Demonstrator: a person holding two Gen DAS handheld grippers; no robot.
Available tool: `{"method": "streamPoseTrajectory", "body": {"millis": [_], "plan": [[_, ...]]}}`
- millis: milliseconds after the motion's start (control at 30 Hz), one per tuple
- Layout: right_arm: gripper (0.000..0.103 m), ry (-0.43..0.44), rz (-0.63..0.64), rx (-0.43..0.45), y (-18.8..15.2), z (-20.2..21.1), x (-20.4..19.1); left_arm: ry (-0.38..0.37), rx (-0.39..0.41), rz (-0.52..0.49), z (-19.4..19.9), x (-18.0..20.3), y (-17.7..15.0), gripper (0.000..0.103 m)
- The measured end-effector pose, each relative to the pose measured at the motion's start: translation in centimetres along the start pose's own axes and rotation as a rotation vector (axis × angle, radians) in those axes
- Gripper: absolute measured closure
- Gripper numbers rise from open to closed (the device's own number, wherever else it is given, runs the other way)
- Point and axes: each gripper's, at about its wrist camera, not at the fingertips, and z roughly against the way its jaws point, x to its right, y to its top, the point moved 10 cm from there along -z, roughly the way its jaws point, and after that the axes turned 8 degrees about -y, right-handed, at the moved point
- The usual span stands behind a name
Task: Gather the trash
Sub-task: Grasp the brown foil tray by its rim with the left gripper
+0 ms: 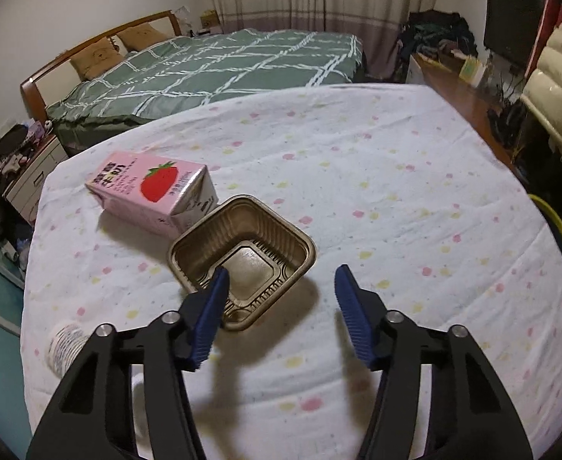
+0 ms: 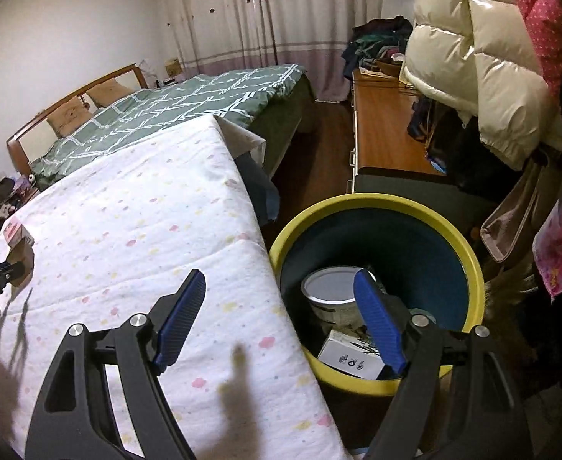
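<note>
A gold-coloured square tray (image 1: 250,230) stands empty on the dotted white tablecloth (image 1: 377,176). A pink strawberry milk carton (image 1: 154,191) lies on its side just behind it, touching its far corner. My left gripper (image 1: 283,276) hangs over the tray's near right corner. One blue fingertip (image 1: 219,287) is over the tray's inside and the other is outside it; neither pad presses on the wall. My right gripper (image 2: 280,274) is open and empty, straddling the table edge and the yellow-rimmed bin (image 2: 377,199). In the right wrist view the tray (image 2: 24,258) and carton (image 2: 16,234) show at far left.
The bin holds a white round tub (image 2: 332,287) and a white box (image 2: 348,356). A white printed cup (image 1: 64,349) lies at the table's near left, partly behind my left gripper. A green bed (image 1: 212,65) lies beyond the table. A cream padded jacket (image 2: 484,76) hangs over a wooden cabinet (image 2: 380,130).
</note>
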Motion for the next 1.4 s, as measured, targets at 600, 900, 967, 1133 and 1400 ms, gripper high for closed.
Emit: {"method": "streamPoseTrajectory", "body": {"millis": [600, 900, 967, 1133, 1400], "plan": [[0.027, 0.050, -0.063, -0.054, -0.4, -1.4, 1.0, -0.004, -0.036, -0.023, -1.2, 1.5, 0.6, 0.096], [0.027, 0.046, 0.001, 0.006, 0.3, -0.1, 1.0, -0.077, 0.008, -0.114, 2.5, 7.8, 0.9, 0.097], [0.027, 0.052, 0.003, 0.013, 0.5, 0.4, 1.6, -0.101, 0.021, -0.144, 3.3, 10.0, 1.2, 0.097], [0.027, 0.038, -0.017, 0.036, 1.1, 2.0, 4.5, -0.141, 0.032, -0.208, 3.9, 14.7, 1.8, 0.097], [0.027, 0.069, -0.023, 0.019, 0.2, 2.2, 5.7, -0.058, -0.026, -0.169, 4.2, 11.7, 1.1, 0.097]]}}
